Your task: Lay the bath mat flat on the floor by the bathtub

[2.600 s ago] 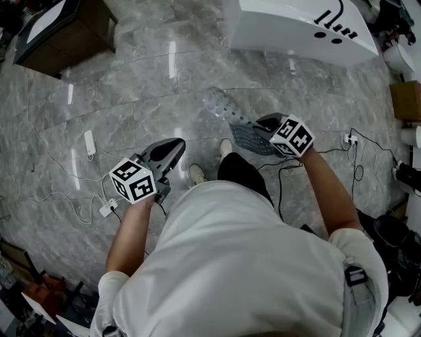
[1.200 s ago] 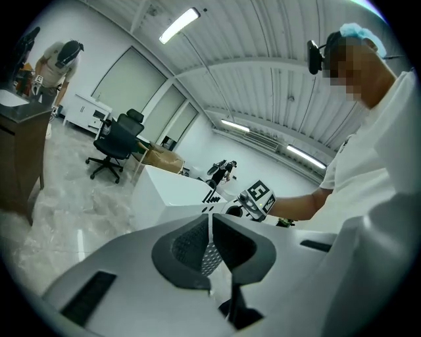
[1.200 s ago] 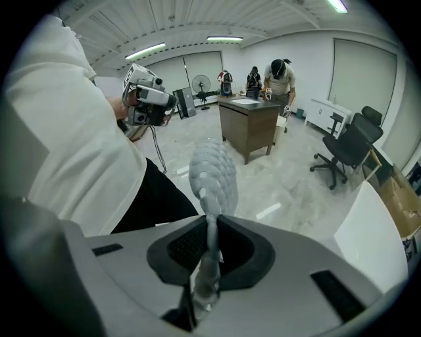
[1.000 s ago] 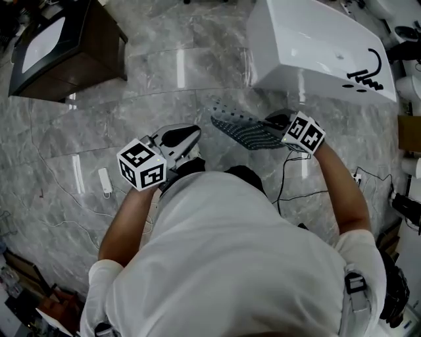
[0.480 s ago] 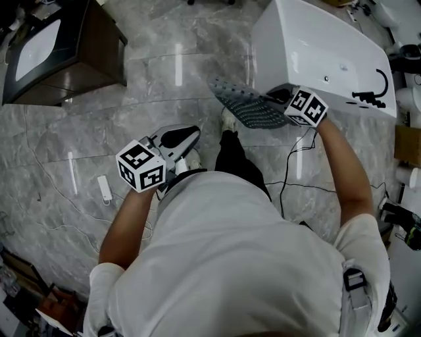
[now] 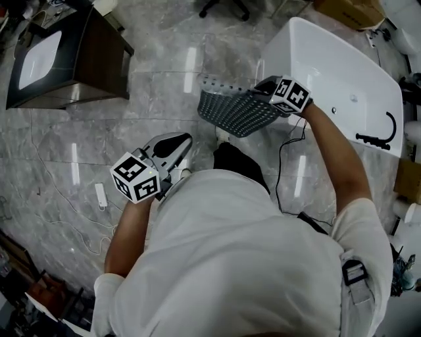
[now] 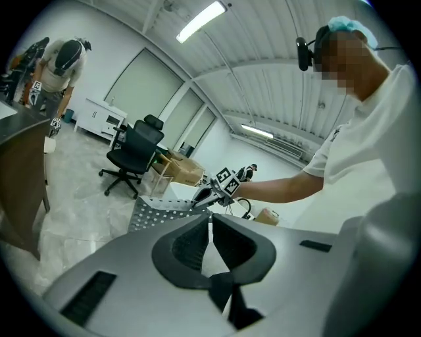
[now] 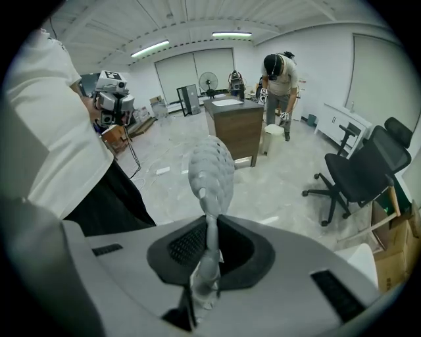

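Note:
A grey bath mat (image 6: 233, 108) with rows of small studs hangs in the air, held by one edge in my right gripper (image 6: 266, 85), which is shut on it. It floats above the marble floor just left of the white bathtub (image 6: 342, 85). In the right gripper view the mat (image 8: 212, 171) runs edge-on out from between the jaws of the right gripper (image 8: 210, 230). My left gripper (image 6: 176, 141) is lower and to the left, near my body, shut on nothing. The left gripper view shows the mat (image 7: 154, 210) ahead, apart from the left gripper (image 7: 210, 227).
A dark wooden vanity with a white basin (image 6: 66, 56) stands at the far left. A power strip (image 6: 100, 195) and cables lie on the floor. An office chair (image 8: 358, 174) and another person (image 8: 279, 72) are further off. Cardboard boxes (image 6: 348, 10) sit beyond the tub.
My right gripper has carried the mat up and forward, alongside the bathtub, and the mat now spreads out more level. The left gripper has stayed near my body, shut.

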### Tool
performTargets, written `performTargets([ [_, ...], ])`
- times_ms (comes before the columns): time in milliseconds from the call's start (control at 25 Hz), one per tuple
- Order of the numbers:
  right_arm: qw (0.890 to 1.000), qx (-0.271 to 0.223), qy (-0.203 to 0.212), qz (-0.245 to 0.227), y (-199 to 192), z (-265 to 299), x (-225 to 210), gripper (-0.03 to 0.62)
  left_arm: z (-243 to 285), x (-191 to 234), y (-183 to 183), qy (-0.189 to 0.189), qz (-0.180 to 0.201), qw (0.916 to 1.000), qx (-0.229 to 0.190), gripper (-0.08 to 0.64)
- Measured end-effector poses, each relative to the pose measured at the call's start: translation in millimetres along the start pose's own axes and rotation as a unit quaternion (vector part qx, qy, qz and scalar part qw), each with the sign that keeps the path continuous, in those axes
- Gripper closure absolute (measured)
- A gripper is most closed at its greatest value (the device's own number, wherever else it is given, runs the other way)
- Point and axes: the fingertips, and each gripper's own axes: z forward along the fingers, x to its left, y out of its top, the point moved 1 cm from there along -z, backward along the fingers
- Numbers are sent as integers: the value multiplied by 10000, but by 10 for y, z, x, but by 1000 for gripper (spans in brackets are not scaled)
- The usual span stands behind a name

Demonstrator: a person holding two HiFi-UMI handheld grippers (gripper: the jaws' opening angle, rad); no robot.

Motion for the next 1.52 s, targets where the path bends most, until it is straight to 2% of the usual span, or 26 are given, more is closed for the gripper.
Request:
performTargets([
  [280, 9992, 149, 266, -250, -75, 217, -1287, 546, 806, 243, 453, 149, -355, 9992, 67, 529],
  [560, 9981, 389, -16, -487, -294, 448, -2810, 546, 1464, 622, 645, 318, -692, 9967, 284, 529],
  [760, 9956, 462, -525, -630, -414, 572, -3973, 546, 1859, 865, 590, 335, -930, 9937, 523, 529],
  [880, 9910, 423, -1022, -748, -380, 537, -4681, 546, 2079, 974, 583, 292, -1078, 9920, 595, 529],
  [1040, 9811, 348, -1719, -816, -274, 411, -5360, 546, 2324, 1102, 548, 245, -1212, 9897, 723, 529],
  [1160, 9689, 335, -2246, -981, -219, 338, -5710, 546, 2466, 1197, 529, 169, -1276, 9888, 756, 529],
  [1280, 9611, 300, -2509, -1114, -279, 504, -5789, 546, 2571, 1290, 454, 136, -1353, 9871, 846, 529],
  [1400, 9616, 364, -2522, -1017, -594, 918, -5627, 546, 2691, 1301, 328, 29, -1398, 9853, 978, 529],
  [1520, 9674, 582, -2274, -951, -1066, 1467, -5319, 546, 2825, 1336, 170, -93, -1493, 9825, 1106, 529],
])
